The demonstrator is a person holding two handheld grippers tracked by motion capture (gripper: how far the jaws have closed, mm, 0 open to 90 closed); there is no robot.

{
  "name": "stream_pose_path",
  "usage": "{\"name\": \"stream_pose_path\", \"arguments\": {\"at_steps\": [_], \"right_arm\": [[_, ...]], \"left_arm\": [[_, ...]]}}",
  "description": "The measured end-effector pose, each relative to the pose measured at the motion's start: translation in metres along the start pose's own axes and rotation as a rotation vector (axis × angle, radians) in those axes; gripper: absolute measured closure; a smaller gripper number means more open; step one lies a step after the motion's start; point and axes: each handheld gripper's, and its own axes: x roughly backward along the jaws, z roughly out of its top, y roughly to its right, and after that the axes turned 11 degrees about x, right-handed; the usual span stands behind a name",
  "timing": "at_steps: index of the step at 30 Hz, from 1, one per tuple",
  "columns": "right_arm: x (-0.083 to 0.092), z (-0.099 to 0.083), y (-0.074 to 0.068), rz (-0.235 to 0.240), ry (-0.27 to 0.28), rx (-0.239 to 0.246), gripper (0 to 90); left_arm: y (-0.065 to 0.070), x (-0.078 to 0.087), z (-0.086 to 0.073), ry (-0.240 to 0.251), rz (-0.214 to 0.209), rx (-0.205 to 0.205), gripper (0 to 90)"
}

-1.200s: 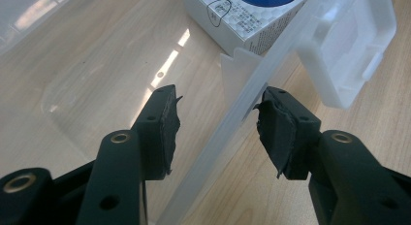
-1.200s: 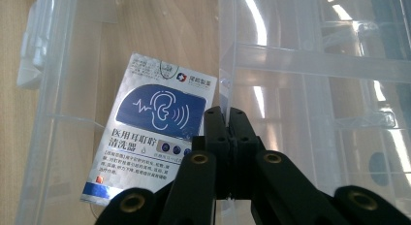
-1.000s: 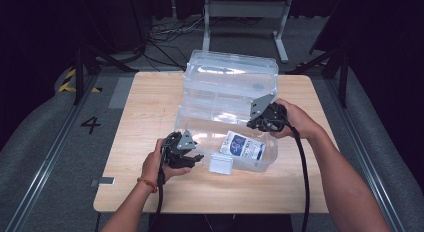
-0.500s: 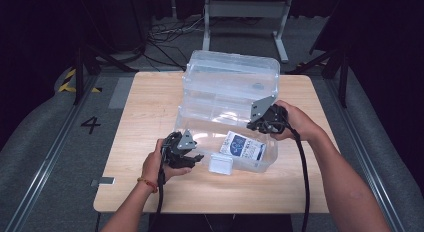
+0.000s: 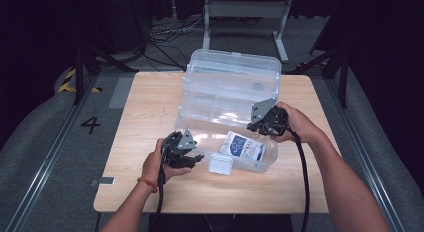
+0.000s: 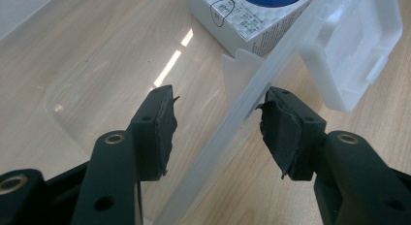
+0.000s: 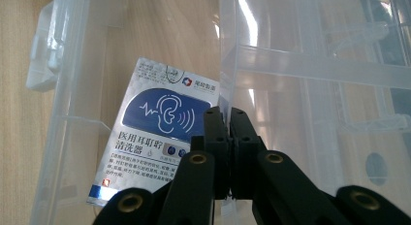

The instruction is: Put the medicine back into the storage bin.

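My right hand-held gripper (image 7: 224, 119) is clamped on the edge of the clear plastic box (image 5: 227, 92) where lid meets base. My left hand-held gripper (image 6: 218, 123) straddles the box's front wall, jaws apart, pads not pressing it. The white-and-blue carton (image 5: 243, 146) lies flat inside the base, on the worktop (image 5: 145, 107), between both grippers.
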Motion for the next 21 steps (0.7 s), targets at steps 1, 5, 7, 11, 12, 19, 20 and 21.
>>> {"name": "stream_pose_path", "arguments": {"at_steps": [1, 5, 7, 11, 12, 19, 20, 21], "right_arm": [[0.000, 0.000, -0.001, -0.003, -0.003, -0.002, 88.4], [0.001, 0.000, -0.003, -0.010, -0.002, -0.001, 88.0], [0.001, -0.001, -0.004, -0.012, 0.003, -0.001, 88.0], [0.002, -0.001, -0.006, -0.018, 0.010, -0.004, 88.0], [0.002, 0.000, -0.007, -0.020, 0.009, -0.002, 88.0], [0.003, 0.001, -0.010, -0.024, 0.010, 0.011, 87.5], [0.004, 0.001, -0.011, -0.022, 0.009, 0.014, 87.6], [0.004, 0.001, -0.012, -0.021, 0.012, 0.013, 87.6]], "left_arm": [[0.000, 0.000, 0.000, -0.002, 0.002, 0.002, 46.0], [0.000, 0.000, 0.000, -0.003, 0.002, 0.000, 45.3], [0.000, 0.000, 0.000, -0.002, 0.003, 0.002, 45.3], [0.001, -0.001, 0.000, -0.002, 0.009, 0.004, 44.4], [0.001, -0.001, 0.000, -0.002, 0.009, 0.004, 44.0], [0.001, -0.001, 0.000, -0.002, 0.010, 0.004, 43.6], [0.001, -0.001, 0.000, -0.001, 0.010, 0.002, 43.5], [0.001, -0.001, 0.000, -0.001, 0.010, 0.003, 43.5]]}}
